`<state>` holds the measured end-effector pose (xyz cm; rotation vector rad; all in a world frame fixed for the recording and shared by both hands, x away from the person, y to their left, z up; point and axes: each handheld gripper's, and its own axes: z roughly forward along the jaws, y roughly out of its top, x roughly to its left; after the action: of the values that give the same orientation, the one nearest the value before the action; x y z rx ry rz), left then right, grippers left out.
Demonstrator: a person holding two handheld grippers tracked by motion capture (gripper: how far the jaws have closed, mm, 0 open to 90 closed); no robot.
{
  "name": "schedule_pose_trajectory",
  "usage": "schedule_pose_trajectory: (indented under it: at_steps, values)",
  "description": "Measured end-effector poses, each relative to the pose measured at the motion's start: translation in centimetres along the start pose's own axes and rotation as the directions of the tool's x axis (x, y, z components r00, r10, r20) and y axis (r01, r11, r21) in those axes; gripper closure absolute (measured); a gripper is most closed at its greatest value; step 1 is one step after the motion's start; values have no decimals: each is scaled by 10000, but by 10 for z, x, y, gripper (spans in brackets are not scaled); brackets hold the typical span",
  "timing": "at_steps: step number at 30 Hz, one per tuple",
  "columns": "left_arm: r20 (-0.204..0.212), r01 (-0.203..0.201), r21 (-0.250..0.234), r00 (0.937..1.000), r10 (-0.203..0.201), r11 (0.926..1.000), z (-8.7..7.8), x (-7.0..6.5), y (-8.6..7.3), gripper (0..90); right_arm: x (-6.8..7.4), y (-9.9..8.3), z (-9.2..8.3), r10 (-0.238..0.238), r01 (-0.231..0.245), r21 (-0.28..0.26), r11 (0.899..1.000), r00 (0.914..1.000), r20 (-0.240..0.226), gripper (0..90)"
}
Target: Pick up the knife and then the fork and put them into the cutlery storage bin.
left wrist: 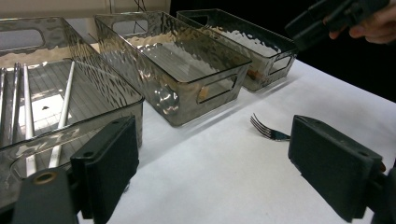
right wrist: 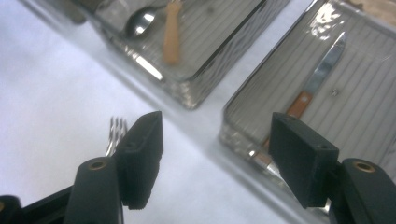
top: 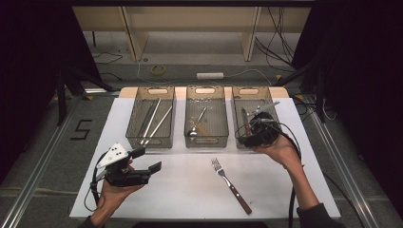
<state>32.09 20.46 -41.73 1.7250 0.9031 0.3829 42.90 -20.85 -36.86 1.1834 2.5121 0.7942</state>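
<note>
A fork (top: 230,183) with a dark wooden handle lies on the white table cover, tines pointing away from me; its tines also show in the left gripper view (left wrist: 266,130). My left gripper (top: 147,160) rests low at the front left, jaws open and empty (left wrist: 210,135), aimed at the fork from a distance. My right gripper (top: 247,133) hovers over the front edge of the right bin (top: 237,102), open with nothing between its jaws (right wrist: 217,135). A wooden-handled knife (right wrist: 322,74) lies inside that bin.
Three clear bins stand in a row at the back. The left bin (top: 151,142) holds several long metal sticks (left wrist: 63,112). The middle bin (top: 206,141) holds a spoon (right wrist: 140,21) with a wooden handle. Floor cables and table legs lie beyond.
</note>
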Motion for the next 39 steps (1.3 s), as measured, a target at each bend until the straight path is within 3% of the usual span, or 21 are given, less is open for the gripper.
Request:
schedule_pose_trajectory:
  at_steps: [4, 18, 27, 34, 39]
  values:
    - [-30, -6, -2, 10000, 6, 10000, -1, 1, 0, 156, 15, -13, 1, -129, 129, 14, 9999, 9999, -54, 358]
    - [-3, -19, -44, 10000, 19, 10000, -2, 0, 0, 156, 45, -31, 7, -604, 652, 797, 9947, 9963, -616, 347]
    - [-10, -19, -26, 10000, 19, 10000, -2, 0, 0, 156, 63, -41, 16, -1018, 1159, 1576, 9807, 9903, -946, 321]
    - [-18, -28, -32, 10000, 28, 10000, -2, 0, 0, 156, 73, -52, 25, -1266, 1482, 2179, 9647, 9858, -1101, 388]
    - [-9, -46, -20, 10000, 46, 10000, -2, 0, 0, 156, 79, -60, 28, -1262, 1517, 2379, 9594, 9849, -1189, 409]
